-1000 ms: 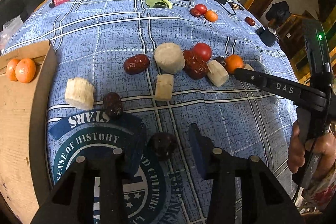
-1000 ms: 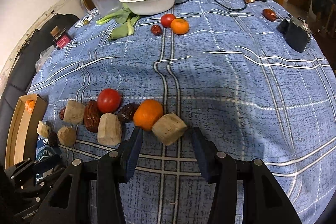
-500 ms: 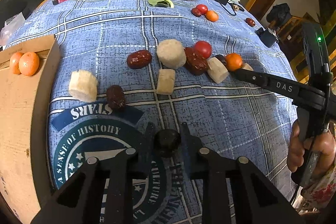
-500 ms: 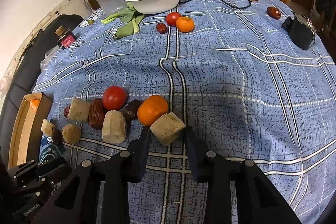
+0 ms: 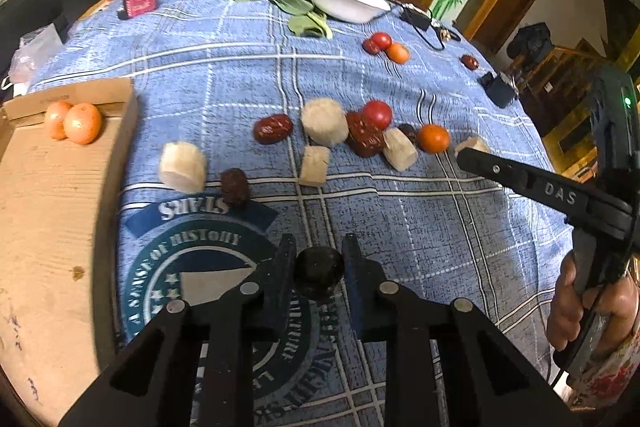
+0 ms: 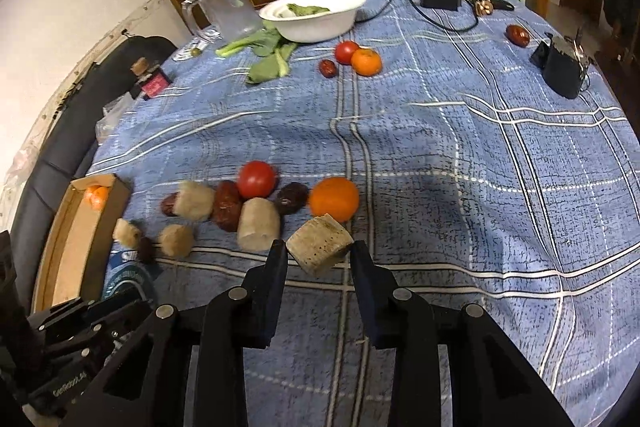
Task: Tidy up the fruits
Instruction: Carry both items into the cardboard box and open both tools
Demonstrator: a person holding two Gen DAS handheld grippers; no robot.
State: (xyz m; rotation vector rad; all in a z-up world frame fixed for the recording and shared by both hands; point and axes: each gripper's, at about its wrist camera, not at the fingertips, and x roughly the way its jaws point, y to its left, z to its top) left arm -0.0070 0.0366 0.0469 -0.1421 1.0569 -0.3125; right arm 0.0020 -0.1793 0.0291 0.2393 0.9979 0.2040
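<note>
My left gripper [image 5: 318, 269] is shut on a dark round fruit [image 5: 319, 273], held just above the blue cloth. My right gripper [image 6: 318, 257] is shut on a pale beige cylinder chunk [image 6: 319, 249], lifted a little off the table. Behind it lie an orange [image 6: 334, 198], a red tomato [image 6: 256, 179], dark red dates [image 6: 226, 205] and more beige chunks [image 6: 258, 223]. In the left wrist view the same row shows: a date [image 5: 273, 129], beige chunks [image 5: 183, 167], a tomato [image 5: 377, 113] and an orange [image 5: 433, 138]. The cardboard box [image 5: 48, 211] at left holds two oranges [image 5: 82, 123].
A white bowl [image 6: 316, 15] with greens, leafy stalks [image 6: 266, 57], a clear jug [image 6: 224, 7], another tomato, orange and date [image 6: 356, 59], a lone date [image 6: 518, 35], a black device [image 6: 562, 65] and cables sit at the far side. A hand [image 5: 588, 307] grips the right tool.
Both grippers closed, the left on the dark fruit and the right on the beige chunk, then both rose slightly with their loads.
</note>
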